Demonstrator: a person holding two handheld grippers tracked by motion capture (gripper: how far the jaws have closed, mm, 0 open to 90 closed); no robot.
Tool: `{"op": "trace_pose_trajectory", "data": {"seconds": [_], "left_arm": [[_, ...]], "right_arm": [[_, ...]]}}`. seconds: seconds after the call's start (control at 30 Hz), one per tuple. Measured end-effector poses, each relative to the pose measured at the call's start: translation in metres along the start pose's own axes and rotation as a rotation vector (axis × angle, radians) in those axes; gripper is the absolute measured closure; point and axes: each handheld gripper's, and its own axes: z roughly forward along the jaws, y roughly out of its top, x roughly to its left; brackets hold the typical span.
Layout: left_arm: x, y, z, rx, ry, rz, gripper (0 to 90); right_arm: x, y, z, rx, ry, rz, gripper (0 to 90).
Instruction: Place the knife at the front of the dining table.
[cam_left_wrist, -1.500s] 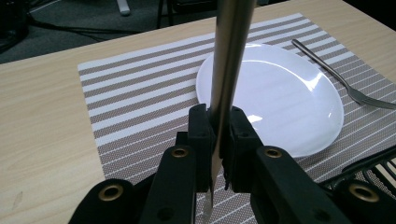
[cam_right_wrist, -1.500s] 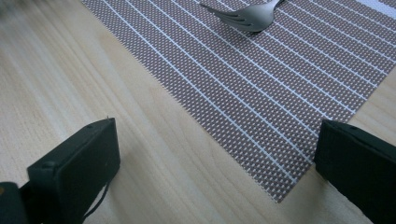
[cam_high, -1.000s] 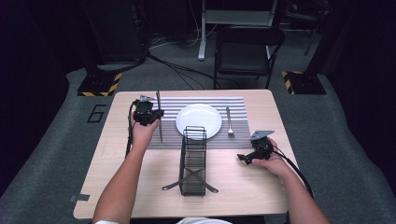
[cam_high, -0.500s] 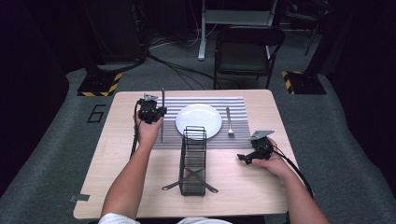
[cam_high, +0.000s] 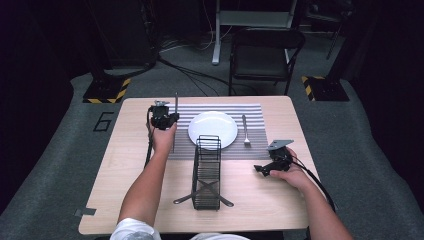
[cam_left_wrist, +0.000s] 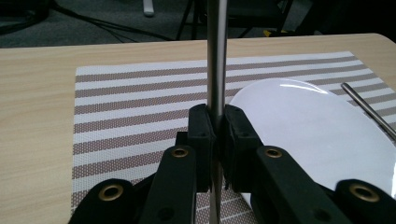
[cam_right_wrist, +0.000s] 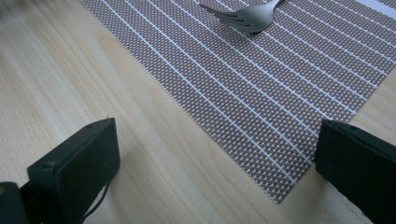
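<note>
The wooden surface (cam_high: 125, 165) carries a striped placemat (cam_high: 252, 112) along its far edge, centred between the 2 far corners. A white plate (cam_high: 213, 129) sits on the middle of the placemat. A black wire rack (cam_high: 206, 172) stands at the middle of the surface, its far end just at the plate's near rim, and 2 utensil handles cross beneath its near end.

The left claw (cam_high: 169, 119) is over the left part of the placemat, just beside the plate. In the left gripper view its jaws are clenched on a slim metal knife (cam_left_wrist: 216, 56), which stands upright between the pads, extending above and below them; the placemat and the plate's rim lie behind it.

The right claw (cam_high: 261, 169) rests near the right edge of the surface, just off the placemat's near right corner. In the right gripper view its jaws stand wide apart and released, with bare wood and the placemat's corner between them.

A fork (cam_high: 245, 130) lies on the placemat right of the plate, tines toward the near edge.
</note>
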Motion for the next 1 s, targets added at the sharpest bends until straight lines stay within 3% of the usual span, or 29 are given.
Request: {"op": "trace_pose_trajectory", "data": {"seconds": [0.33,0.53,0.63,0.77,1.0], "left_arm": [[0.007,-0.009,0.021,0.026,0.065,-0.043,82.7],[0.01,-0.013,0.029,0.023,0.101,-0.104,82.8],[0.011,-0.014,0.032,0.016,0.098,-0.158,82.8],[0.01,-0.015,0.037,0.019,0.116,-0.15,82.8],[0.011,-0.015,0.047,0.04,0.126,-0.173,82.7]], "right_arm": [[0.0,0.0,0.0,-0.001,0.0,0.0,0.0],[0.0,0.0,0.0,-0.002,-0.001,0.0,0.0],[0.0,0.0,0.0,-0.002,-0.001,0.0,0.0],[0.0,0.0,0.0,-0.001,-0.001,0.0,0.0],[0.0,0.0,0.0,-0.003,-0.001,0.0,0.0]]}}
